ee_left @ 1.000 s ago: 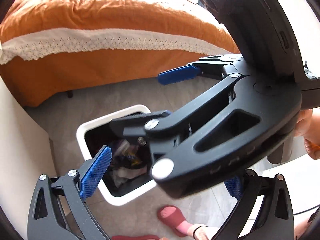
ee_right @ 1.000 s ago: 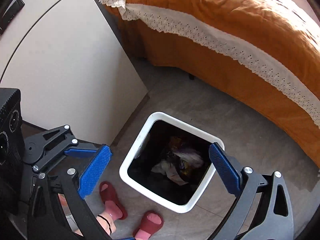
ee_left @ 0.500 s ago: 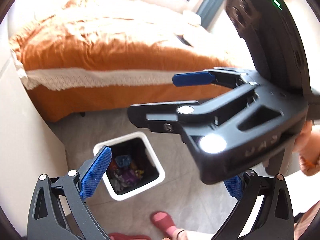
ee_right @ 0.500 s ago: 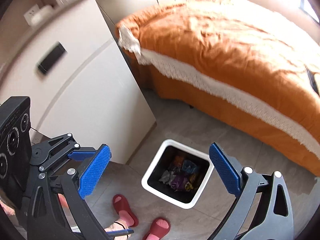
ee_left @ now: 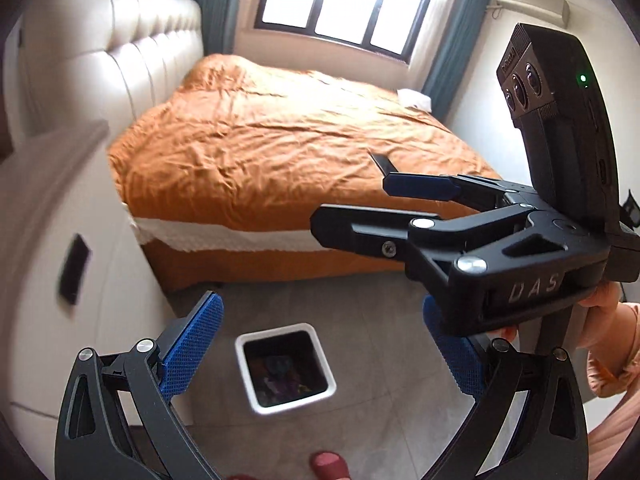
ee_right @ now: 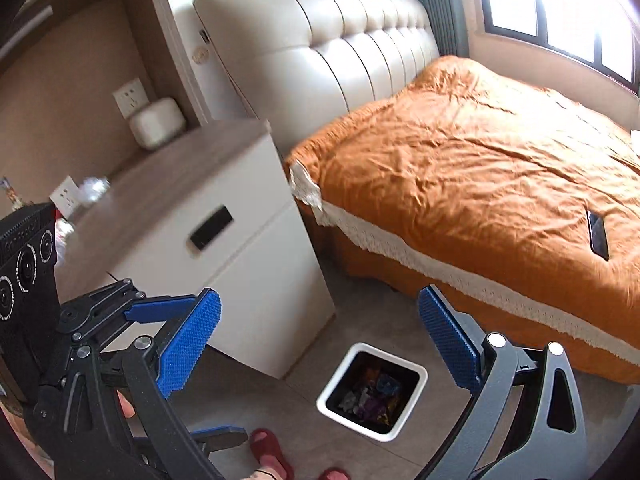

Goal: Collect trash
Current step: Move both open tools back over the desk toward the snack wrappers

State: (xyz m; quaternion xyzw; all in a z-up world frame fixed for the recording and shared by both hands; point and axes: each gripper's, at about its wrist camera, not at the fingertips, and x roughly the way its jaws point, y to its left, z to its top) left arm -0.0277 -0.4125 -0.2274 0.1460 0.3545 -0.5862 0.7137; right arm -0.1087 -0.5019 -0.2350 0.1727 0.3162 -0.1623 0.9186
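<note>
1. White-rimmed bin [ee_right: 372, 390] stands on the floor beside the nightstand [ee_right: 224, 240] — wrappers [ee_right: 370, 396] inside look light, crumply.
2. I see left tool [ee_left: 324, 356] and right tool [ee_right: 320, 340] both spread apart, empty — I'd pinch any remaining scrap by an edge.

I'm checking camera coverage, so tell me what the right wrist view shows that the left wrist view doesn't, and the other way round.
Only the right wrist view shows the top of the white nightstand, with a crumpled clear plastic item near its back edge, a white box and wall sockets.

Only the left wrist view shows the air conditioner and the whole window.

Both show the white trash bin on the floor holding wrappers, the orange bed, and both grippers open and empty.
</note>
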